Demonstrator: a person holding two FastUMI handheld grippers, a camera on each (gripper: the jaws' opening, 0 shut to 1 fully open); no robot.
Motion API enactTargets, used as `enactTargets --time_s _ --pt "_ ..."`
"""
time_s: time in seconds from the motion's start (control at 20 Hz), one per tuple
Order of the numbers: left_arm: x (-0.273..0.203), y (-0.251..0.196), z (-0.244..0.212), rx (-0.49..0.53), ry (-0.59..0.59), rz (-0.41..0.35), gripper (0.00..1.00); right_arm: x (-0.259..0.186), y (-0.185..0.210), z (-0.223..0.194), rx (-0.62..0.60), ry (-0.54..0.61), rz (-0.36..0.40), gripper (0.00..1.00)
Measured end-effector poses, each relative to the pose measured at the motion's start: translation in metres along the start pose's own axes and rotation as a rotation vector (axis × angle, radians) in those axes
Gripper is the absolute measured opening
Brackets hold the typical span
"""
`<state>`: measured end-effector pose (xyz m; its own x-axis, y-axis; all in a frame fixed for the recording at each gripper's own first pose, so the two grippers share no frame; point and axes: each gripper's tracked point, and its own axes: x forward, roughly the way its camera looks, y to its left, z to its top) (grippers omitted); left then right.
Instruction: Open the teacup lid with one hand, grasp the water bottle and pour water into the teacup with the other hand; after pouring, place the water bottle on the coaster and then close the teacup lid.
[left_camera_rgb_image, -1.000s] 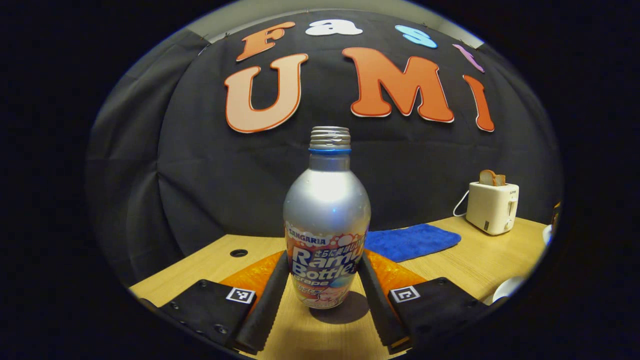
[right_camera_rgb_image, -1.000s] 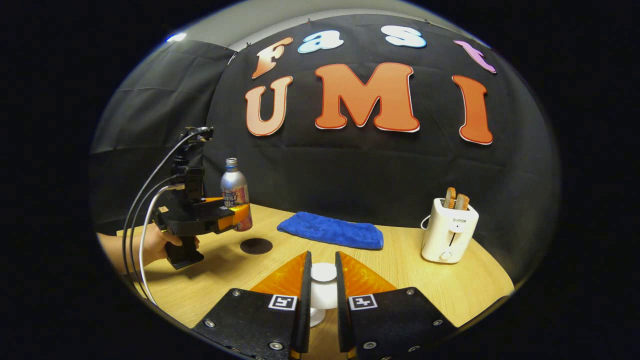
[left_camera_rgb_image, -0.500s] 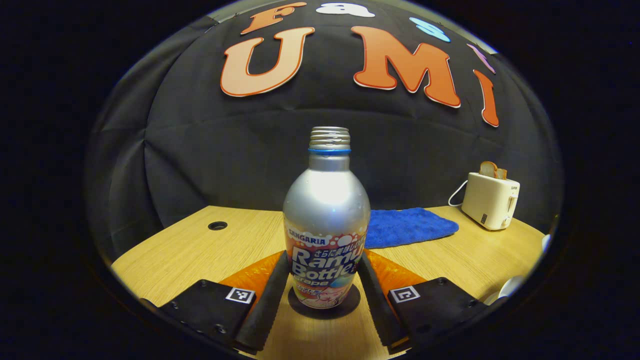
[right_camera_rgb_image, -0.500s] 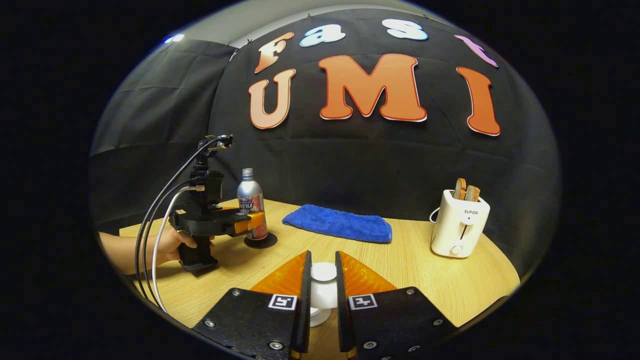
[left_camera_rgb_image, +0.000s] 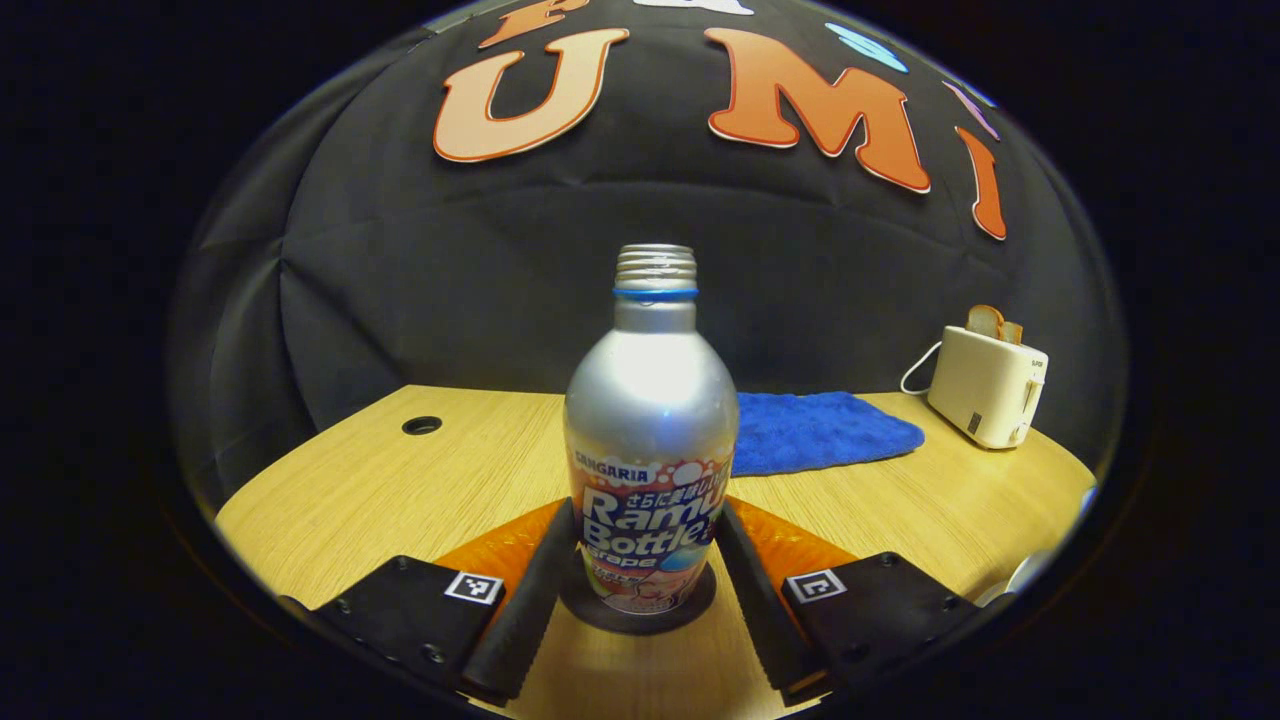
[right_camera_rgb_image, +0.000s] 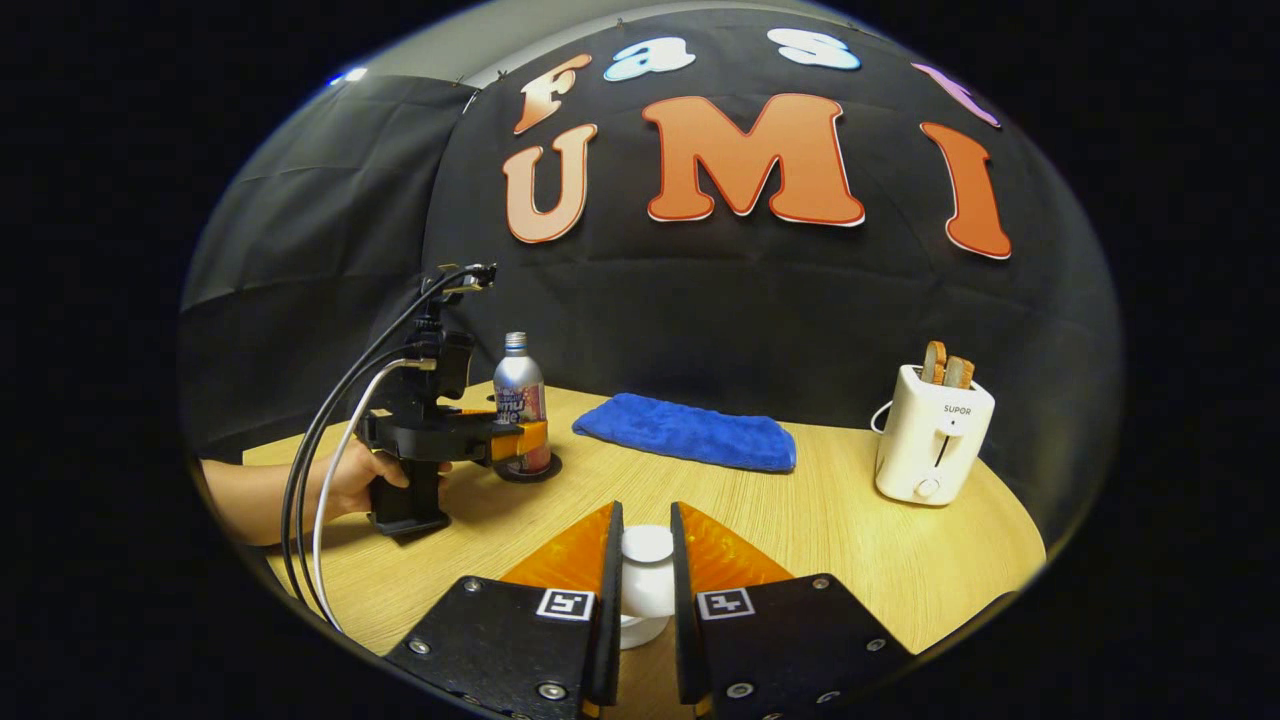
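In my left gripper view, the left gripper has its fingers set around the silver metal water bottle with a printed label, pads close against its sides; I cannot tell whether both still press. The bottle stands upright on the dark round coaster, near the worktop's left edge in my right gripper view. My right gripper is clamped on the white knobbed teacup lid; what lies below it is hidden by the fingers. The pale wooden table carries a blue folded cloth by the far edge and a white toaster with bread toward the right edge.
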<state>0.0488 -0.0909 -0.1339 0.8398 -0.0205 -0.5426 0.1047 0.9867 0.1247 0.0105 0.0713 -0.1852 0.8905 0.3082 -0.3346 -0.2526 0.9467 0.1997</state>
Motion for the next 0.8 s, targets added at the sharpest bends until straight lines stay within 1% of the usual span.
enactTargets --time_s 0.05,0.1,0.15,0.2,0.25,0.4,0.5,0.6,0.65,0.7,0.8 --pt "-0.002 -0.001 -0.002 -0.001 0.014 -0.005 0.90 0.002 0.001 -0.002 0.001 0.004 0.004 0.23" --pt "-0.005 -0.002 -0.002 -0.003 0.020 -0.011 0.90 0.003 0.004 -0.004 0.003 0.008 0.011 0.23" --pt "-0.007 -0.002 -0.001 -0.007 0.018 -0.012 0.97 0.005 0.006 -0.005 0.005 0.011 0.012 0.23" --pt "-0.010 -0.002 -0.001 -0.006 0.015 -0.015 0.98 0.006 0.007 -0.007 0.003 0.013 0.016 0.23" --pt "-0.012 -0.001 0.001 -0.002 0.009 -0.013 1.00 0.007 0.010 -0.007 0.001 0.012 0.019 0.23" --pt "-0.023 0.001 0.003 0.057 -0.011 -0.018 0.98 0.011 0.021 -0.011 0.011 0.006 0.047 0.23" --pt "-0.030 0.002 0.005 0.080 -0.021 -0.022 0.98 0.013 0.027 -0.016 0.005 0.009 0.049 0.23" --pt "-0.037 0.002 0.005 0.082 -0.035 -0.027 0.98 0.016 0.028 -0.021 -0.001 0.010 0.041 0.23" --pt "-0.040 0.002 0.007 0.079 -0.041 -0.030 0.94 0.018 0.028 -0.023 0.001 0.013 0.041 0.23" --pt "-0.043 0.002 0.008 0.074 -0.048 -0.029 0.98 0.019 0.029 -0.026 0.006 0.018 0.041 0.23" --pt "-0.048 0.003 0.011 0.061 -0.068 -0.027 0.98 0.022 0.030 -0.030 0.004 0.022 0.036 0.23"
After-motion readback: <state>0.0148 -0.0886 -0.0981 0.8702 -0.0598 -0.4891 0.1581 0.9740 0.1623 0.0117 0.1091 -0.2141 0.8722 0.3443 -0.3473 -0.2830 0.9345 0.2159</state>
